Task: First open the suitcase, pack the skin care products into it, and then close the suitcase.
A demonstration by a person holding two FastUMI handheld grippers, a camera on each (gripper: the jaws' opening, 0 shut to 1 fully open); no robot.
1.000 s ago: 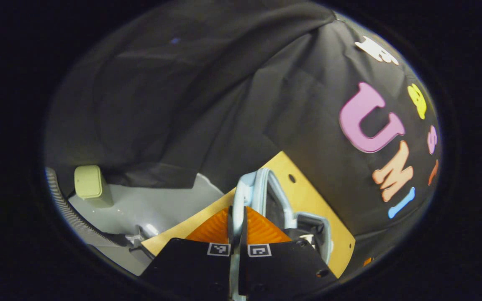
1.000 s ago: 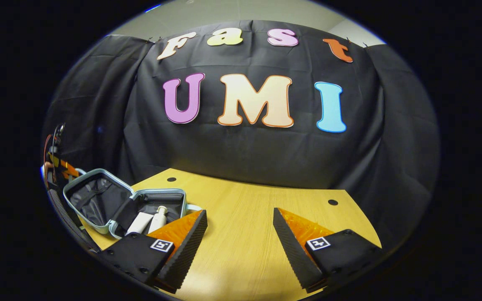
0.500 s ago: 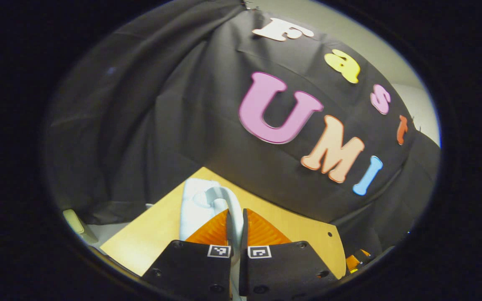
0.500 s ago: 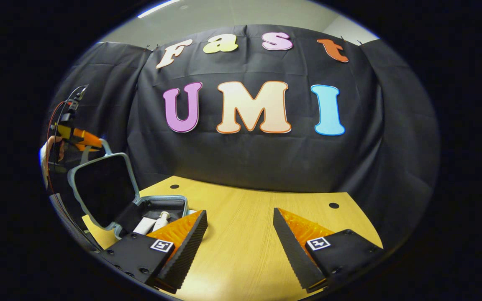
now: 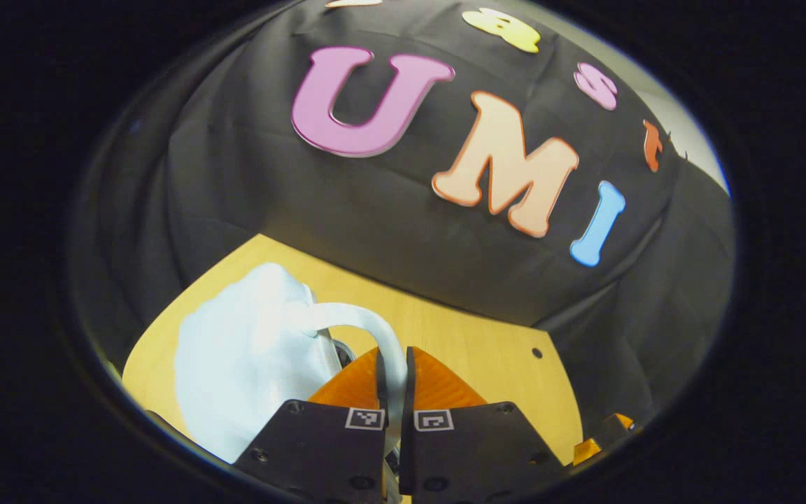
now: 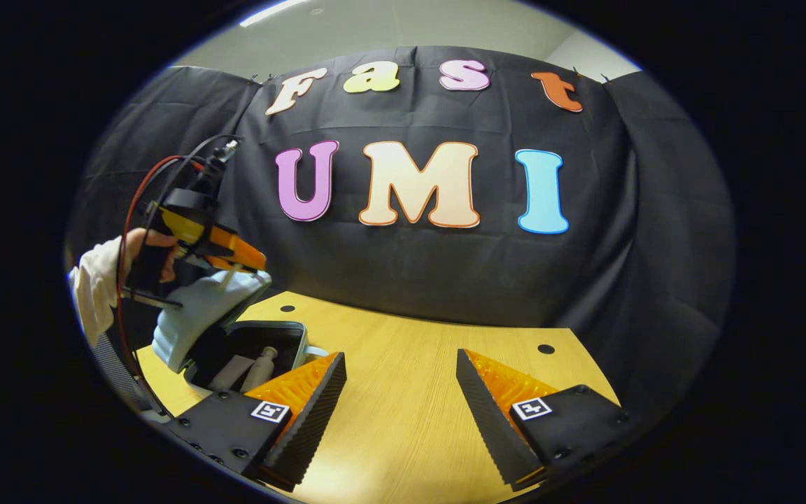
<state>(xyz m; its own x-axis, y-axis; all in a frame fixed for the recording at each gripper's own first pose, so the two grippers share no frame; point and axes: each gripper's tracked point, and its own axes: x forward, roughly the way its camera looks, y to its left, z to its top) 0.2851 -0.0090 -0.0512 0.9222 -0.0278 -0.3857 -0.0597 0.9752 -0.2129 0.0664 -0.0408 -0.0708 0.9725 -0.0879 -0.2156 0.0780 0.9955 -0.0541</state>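
- The wooden table (image 6: pixel 410 392) runs across the booth, its top bare between the two grippers.
- The suitcase (image 6: pixel 249 343), pale blue with a dark lining, sits at the table's left end in the right gripper view; its base lies flat and open upward.
- The suitcase lid (image 5: pixel 249 364) is tilted partway over the base, not resting on it; in the left gripper view its pale outer shell faces the camera.
- The lid handle (image 5: pixel 368 329), a pale curved loop, rises from the shell and passes between the left gripper's fingers.
- The left gripper (image 5: pixel 394 367) has its fingers drawn together, clamped on that handle; in the right gripper view it is seen above the lid, held by a hand (image 6: pixel 147 255) with a white sleeve.
- The right gripper (image 6: pixel 399 381) hovers over the bare table with its fingers spread wide apart, holding nothing, just right of the suitcase.
- Two skin care products (image 6: pixel 245 367), a pale tube and a bottle with a small cap, lie side by side inside the base.
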